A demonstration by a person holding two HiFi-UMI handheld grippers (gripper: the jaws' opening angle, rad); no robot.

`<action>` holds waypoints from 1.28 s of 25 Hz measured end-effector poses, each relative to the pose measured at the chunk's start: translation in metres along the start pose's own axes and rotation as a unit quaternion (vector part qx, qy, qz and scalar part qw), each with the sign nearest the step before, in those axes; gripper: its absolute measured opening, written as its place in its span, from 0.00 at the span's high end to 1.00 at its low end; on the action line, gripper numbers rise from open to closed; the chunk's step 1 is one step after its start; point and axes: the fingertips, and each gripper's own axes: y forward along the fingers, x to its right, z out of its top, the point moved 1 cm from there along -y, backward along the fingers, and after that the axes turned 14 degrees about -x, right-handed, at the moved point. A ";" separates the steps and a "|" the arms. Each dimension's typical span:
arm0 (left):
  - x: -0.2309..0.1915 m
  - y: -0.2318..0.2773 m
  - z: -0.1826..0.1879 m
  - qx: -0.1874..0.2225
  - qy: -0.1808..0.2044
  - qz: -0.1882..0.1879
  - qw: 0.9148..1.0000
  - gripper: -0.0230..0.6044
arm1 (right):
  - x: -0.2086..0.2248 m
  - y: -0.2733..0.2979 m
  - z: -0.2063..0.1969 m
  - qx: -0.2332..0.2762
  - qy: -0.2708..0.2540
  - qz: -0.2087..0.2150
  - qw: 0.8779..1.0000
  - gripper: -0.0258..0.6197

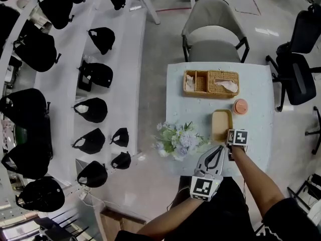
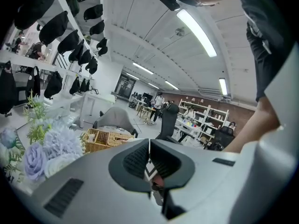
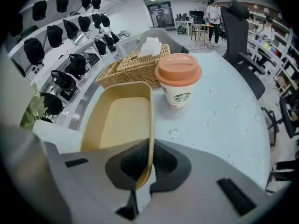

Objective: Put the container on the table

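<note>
Plainly, the right gripper [image 3: 147, 164] clamps the near rim of the container [image 3: 121, 120], which stretches straight ahead; the left gripper [image 2: 149, 160] is clenched empty.

On table [image 1: 257, 134]: basket [image 1: 210, 83] at far edge, cup [image 1: 241, 106] nearer, flowers [image 1: 178, 140] at near-L corner. Just L of cup, R of flowers: container [image 1: 221, 123]; resting or not, can't tell. Behind table: chair [image 1: 214, 34]. L side: bag shelves [image 1: 60, 99]; far R: office chair [image 1: 297, 77].
</note>
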 end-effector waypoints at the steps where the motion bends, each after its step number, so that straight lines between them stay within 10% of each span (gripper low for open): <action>1: -0.002 0.003 0.002 0.000 0.000 0.001 1.000 0.94 | 0.002 0.003 0.005 0.000 0.002 -0.003 1.000 0.96; 32: -0.020 0.027 0.011 0.009 -0.028 0.064 0.998 0.94 | 0.013 0.049 0.068 0.074 -0.016 0.039 0.996 0.83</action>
